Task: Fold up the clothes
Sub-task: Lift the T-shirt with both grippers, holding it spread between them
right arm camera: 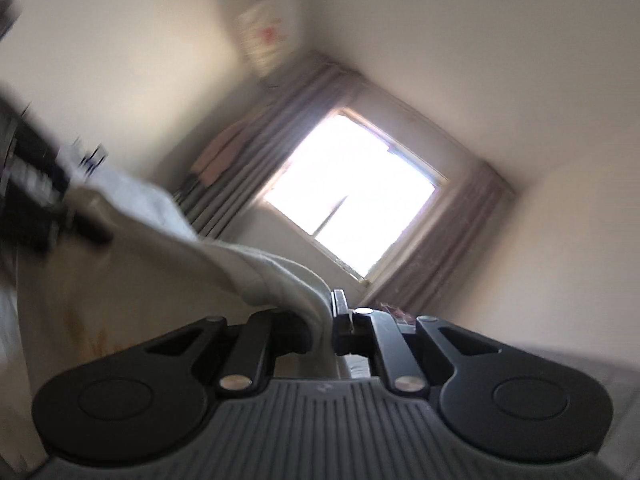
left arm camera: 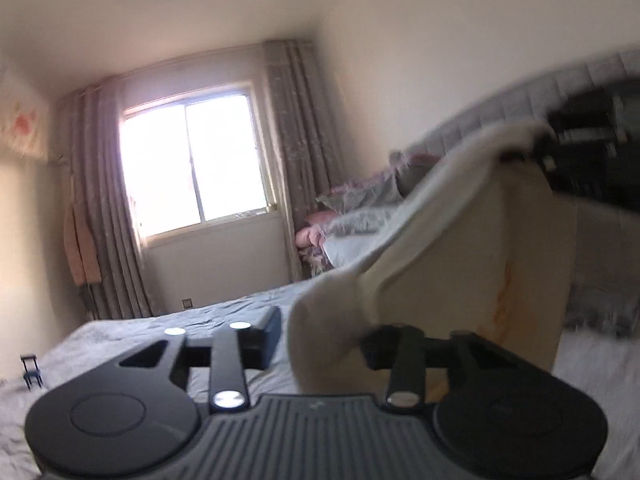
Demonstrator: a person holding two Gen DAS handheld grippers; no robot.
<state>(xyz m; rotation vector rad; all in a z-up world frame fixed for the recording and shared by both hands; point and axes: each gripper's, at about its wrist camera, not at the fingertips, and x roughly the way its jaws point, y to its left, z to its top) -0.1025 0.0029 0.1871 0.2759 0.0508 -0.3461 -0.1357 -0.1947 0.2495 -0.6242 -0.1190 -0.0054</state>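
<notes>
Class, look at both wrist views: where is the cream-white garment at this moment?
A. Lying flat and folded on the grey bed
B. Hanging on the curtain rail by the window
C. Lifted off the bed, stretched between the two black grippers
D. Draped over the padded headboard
C: the cream-white garment hangs in the air above the grey bed, running from the left gripper to the right gripper.

Bed (left arm camera: 224, 320), grey sheet; grey fringed blanket (left arm camera: 352, 228), perhaps pillows, piled near headboard (left arm camera: 520, 100).

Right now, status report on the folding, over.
Right tongs shut on cream garment. Left tongs half open, cloth at one finger. Garment lifted above bed. Nothing blocking.
</notes>
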